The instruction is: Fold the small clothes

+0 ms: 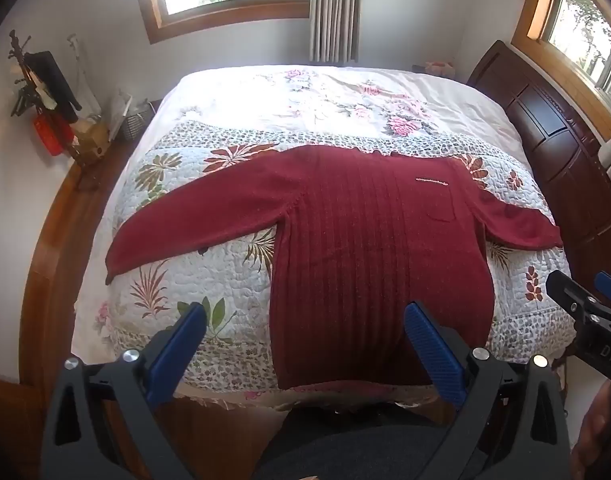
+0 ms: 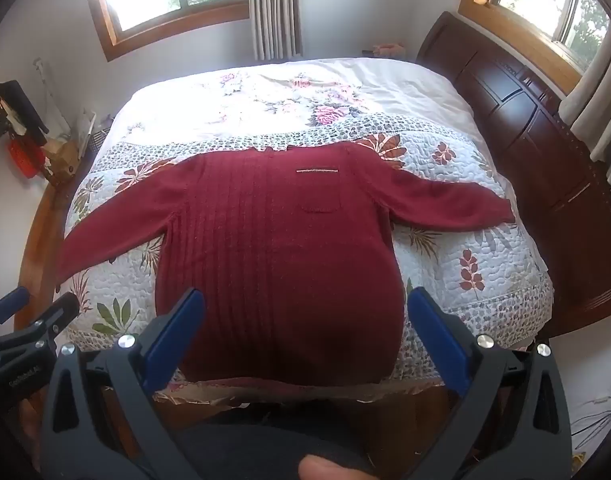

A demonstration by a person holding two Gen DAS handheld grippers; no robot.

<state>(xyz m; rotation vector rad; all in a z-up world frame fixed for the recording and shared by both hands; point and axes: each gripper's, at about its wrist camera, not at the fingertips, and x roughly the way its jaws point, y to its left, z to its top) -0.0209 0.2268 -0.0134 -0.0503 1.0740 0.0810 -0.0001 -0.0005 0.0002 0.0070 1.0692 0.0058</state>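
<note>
A dark red knit sweater (image 1: 369, 248) (image 2: 277, 248) lies flat and face up on the quilted bed, both sleeves spread out sideways, its hem at the near edge. My left gripper (image 1: 305, 316) hovers open above the hem's left part, nothing between its blue pads. My right gripper (image 2: 305, 300) is also open, held over the lower middle of the sweater, empty. Each gripper shows at the other view's side edge: the right gripper (image 1: 581, 300) and the left gripper (image 2: 33, 308). A small chest pocket (image 2: 321, 200) sits on the sweater's right half.
The floral quilt (image 1: 209, 264) covers a bed with a dark wooden headboard (image 2: 517, 120) on the right. A cluttered stand with a red item (image 1: 49, 136) is at the left wall. Windows and a curtain (image 1: 333, 8) lie beyond. The person's dark-clad leg (image 1: 345, 452) is below.
</note>
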